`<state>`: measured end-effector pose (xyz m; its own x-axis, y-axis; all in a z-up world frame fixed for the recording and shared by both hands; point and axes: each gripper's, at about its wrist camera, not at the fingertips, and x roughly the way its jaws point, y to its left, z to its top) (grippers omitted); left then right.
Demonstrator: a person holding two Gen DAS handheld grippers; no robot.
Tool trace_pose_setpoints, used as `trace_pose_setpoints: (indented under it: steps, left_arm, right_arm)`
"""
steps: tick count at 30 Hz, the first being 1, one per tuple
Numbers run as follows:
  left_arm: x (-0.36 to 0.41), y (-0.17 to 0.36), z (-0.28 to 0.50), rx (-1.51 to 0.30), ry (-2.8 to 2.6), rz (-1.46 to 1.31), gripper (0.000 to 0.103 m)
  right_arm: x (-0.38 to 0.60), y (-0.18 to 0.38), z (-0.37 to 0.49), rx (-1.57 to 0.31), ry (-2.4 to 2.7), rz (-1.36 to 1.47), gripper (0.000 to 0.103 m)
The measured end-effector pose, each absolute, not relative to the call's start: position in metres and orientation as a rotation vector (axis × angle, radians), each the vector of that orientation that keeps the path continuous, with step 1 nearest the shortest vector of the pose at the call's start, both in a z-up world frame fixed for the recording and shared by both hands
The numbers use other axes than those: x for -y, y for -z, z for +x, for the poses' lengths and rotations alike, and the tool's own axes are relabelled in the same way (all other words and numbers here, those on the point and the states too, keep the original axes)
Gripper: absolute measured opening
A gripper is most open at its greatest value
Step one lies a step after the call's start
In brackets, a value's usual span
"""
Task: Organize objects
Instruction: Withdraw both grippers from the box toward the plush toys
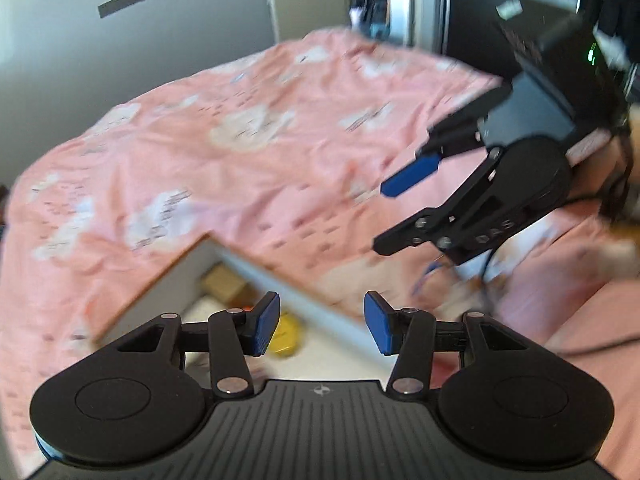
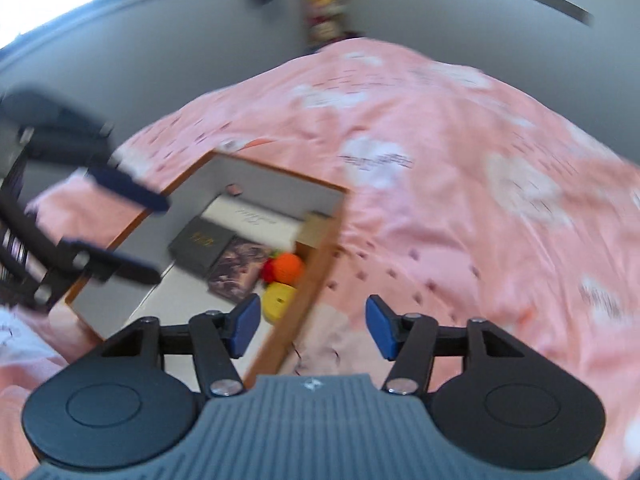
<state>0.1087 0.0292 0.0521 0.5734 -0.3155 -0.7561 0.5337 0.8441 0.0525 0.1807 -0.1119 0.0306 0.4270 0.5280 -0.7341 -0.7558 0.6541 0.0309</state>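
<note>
Both grippers — left [image 1: 322, 326], right [image 2: 312, 326] — wide, empty; yellow toy [image 2: 278, 300] at box [image 2: 316, 276] right edge looks light, smooth — pinch its sides.

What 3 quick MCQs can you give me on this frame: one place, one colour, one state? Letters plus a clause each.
1. Where does the yellow object lie?
A. On the pink bedspread
B. Inside the open drawer, near its wooden side
C. Between the right gripper's jaws

2. What colour is the round item just beyond the yellow one?
A. Orange
B. Blue
C. Green

3. How do the jaws of the left gripper and right gripper stand?
A. Both shut on a book
B. Left shut, right open
C. Both open and empty

Answers:
1 B: it sits on the drawer floor beside the wooden side.
2 A: plainly orange in the right wrist view.
3 C: a wide gap between each pair of blue pads, nothing in them.
</note>
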Motion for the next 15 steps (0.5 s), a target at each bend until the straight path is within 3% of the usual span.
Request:
trace_pose_setpoints:
  steps: [7,15]
  left_arm:
    - [0.023,-0.015,0.110,-0.857,0.617,0.129,0.053]
    - [0.066,0.050,0.113,-1.061,0.625,0.062,0.045]
  right_arm:
    - [0.198,-0.015,0.151,-0.792,-0.594,-0.102,0.051]
    - [0.251,0.046,0.116,-0.955,-0.473,0.062,0.041]
